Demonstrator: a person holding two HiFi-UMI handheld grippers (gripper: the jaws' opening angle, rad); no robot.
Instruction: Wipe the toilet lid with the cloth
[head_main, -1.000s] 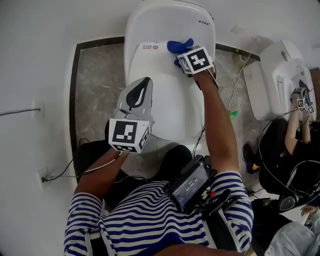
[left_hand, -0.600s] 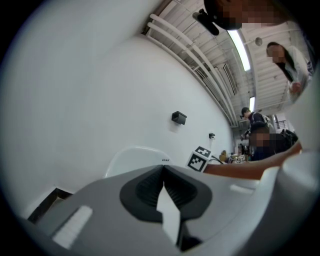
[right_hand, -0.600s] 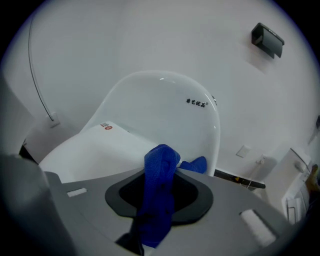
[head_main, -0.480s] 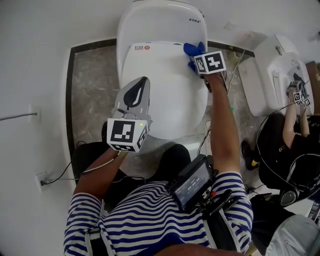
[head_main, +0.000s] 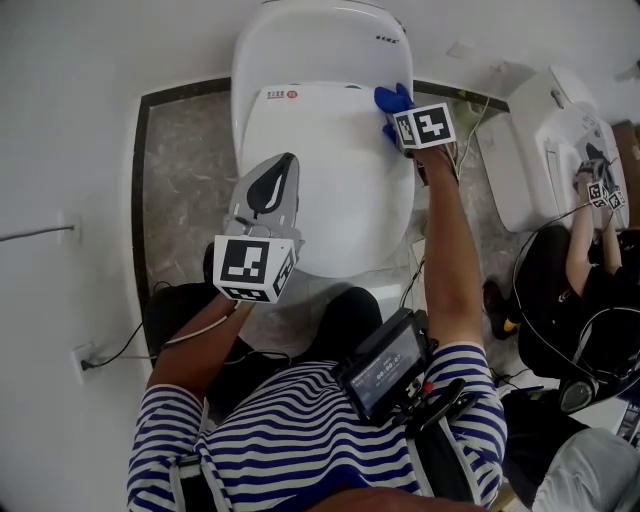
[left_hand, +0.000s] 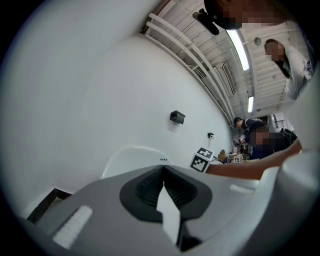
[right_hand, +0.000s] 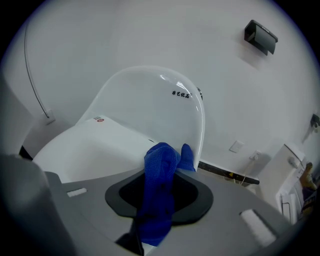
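Observation:
The white toilet lid (head_main: 320, 180) lies shut below me, also visible in the right gripper view (right_hand: 85, 145). My right gripper (head_main: 393, 118) is shut on the blue cloth (head_main: 392, 99) and presses it onto the lid's back right corner, next to the tank (head_main: 320, 40). In the right gripper view the blue cloth (right_hand: 160, 185) hangs bunched between the jaws of the right gripper (right_hand: 159, 200), its end touching the lid's rim. My left gripper (head_main: 286, 162) hovers over the lid's front left part, shut and empty; the left gripper (left_hand: 163, 172) points level at the wall.
A second white toilet (head_main: 545, 160) stands at the right, with a seated person (head_main: 575, 290) handling grippers there. Cables (head_main: 470, 170) run over the marbled floor (head_main: 190, 170) to the right of my toilet. A wall socket (head_main: 72, 215) with a cord is at left.
My right gripper has slid the cloth along the lid's back edge from the middle to the right corner. The left gripper has stayed where it was.

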